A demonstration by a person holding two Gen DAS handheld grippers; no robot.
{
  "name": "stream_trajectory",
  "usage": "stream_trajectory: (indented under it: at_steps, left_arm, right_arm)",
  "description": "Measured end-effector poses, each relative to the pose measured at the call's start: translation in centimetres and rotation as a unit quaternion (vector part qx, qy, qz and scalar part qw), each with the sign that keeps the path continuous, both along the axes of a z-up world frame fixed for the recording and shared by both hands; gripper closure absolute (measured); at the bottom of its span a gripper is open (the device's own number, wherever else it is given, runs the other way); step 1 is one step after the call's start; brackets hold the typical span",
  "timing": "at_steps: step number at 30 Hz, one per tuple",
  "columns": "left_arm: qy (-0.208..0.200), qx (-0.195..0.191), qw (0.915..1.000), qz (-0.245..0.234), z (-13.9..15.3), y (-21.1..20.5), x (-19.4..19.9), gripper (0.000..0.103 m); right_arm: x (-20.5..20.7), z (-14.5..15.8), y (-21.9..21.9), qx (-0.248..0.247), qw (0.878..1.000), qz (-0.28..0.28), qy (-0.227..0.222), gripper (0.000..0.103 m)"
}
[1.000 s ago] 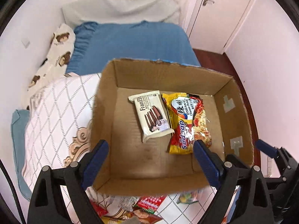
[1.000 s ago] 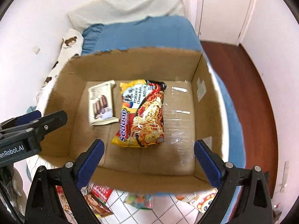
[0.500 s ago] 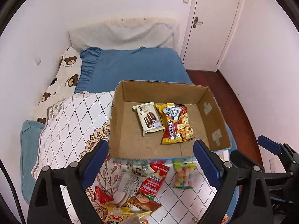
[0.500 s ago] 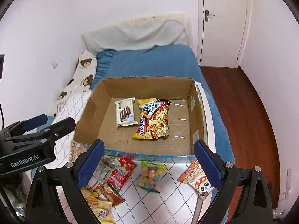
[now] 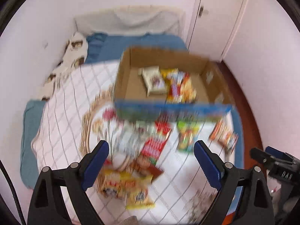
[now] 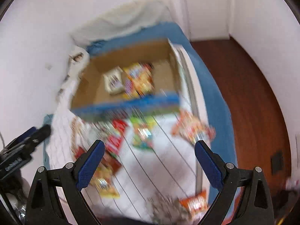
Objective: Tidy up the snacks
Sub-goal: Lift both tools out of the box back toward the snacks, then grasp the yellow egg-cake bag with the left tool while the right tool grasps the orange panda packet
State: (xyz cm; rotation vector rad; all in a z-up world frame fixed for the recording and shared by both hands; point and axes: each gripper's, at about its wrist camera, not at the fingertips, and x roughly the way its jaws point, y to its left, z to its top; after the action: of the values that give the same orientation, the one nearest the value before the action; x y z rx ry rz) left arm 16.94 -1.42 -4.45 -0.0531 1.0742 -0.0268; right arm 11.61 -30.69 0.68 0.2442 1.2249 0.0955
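Both views are motion-blurred. A cardboard box point(image 5: 129, 86) point(image 6: 88, 91) on the bed holds a white wafer pack point(image 5: 153, 80) point(image 6: 113, 81) and a red-yellow noodle packet point(image 5: 180, 86) point(image 6: 139, 79). Loose snacks lie on the quilt in front of it: a red packet point(image 5: 155, 144) point(image 6: 116, 136), a green candy bag point(image 5: 186, 136) point(image 6: 143, 133), an orange packet point(image 5: 224, 136) point(image 6: 193, 129) and yellow packets point(image 5: 127, 187) point(image 6: 104, 183). My left gripper point(image 5: 151, 163) and right gripper point(image 6: 148, 161) are both open, empty, above the loose snacks.
A white diamond-pattern quilt point(image 5: 61, 116) covers a blue bed point(image 5: 131, 43) against the wall. A bear-print pillow point(image 5: 75, 52) lies at the left. Wooden floor point(image 6: 253, 97) and a white door point(image 5: 219, 15) are to the right. Another orange packet point(image 6: 195, 202) lies near the quilt's front edge.
Both grippers have pulled back and up from the box. The box now looks smaller and farther, and the loose snacks on the quilt have come into view. Both stay open.
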Motion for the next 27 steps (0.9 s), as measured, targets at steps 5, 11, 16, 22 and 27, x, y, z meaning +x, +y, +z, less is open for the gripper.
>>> stream_trajectory:
  at_steps: [5,11,16,22,27]
  left_arm:
    - [0.095,0.004,0.9954,0.012,-7.1,1.0,-2.3,0.01]
    - [0.18,0.02,0.9833,0.023,-14.5,2.0,-4.8,0.01]
    - [0.242,0.001,0.9689,0.053,-19.8,3.7,-5.4,0.01]
    - [0.261,-0.015,0.9639,0.049,-22.7,3.7,-4.7,0.01]
    - [0.267,-0.033,0.9625,0.035,-24.1,2.5,-4.3,0.046]
  right_arm:
    - [-4.5,-8.5,-3.6,-0.023,0.992,-0.019,0.119,0.004]
    - [-8.4,-18.1,-4.5,-0.067,0.972,0.007,0.227,0.004]
    - [-9.4,-21.8,-4.9,-0.084,0.967,-0.004,0.242,0.039]
    - [-9.2,-20.9,-3.4,-0.074,0.973,-0.006,0.22,0.045]
    - [-7.0,-18.7,-0.1,-0.04,0.981,0.012,0.189,0.046]
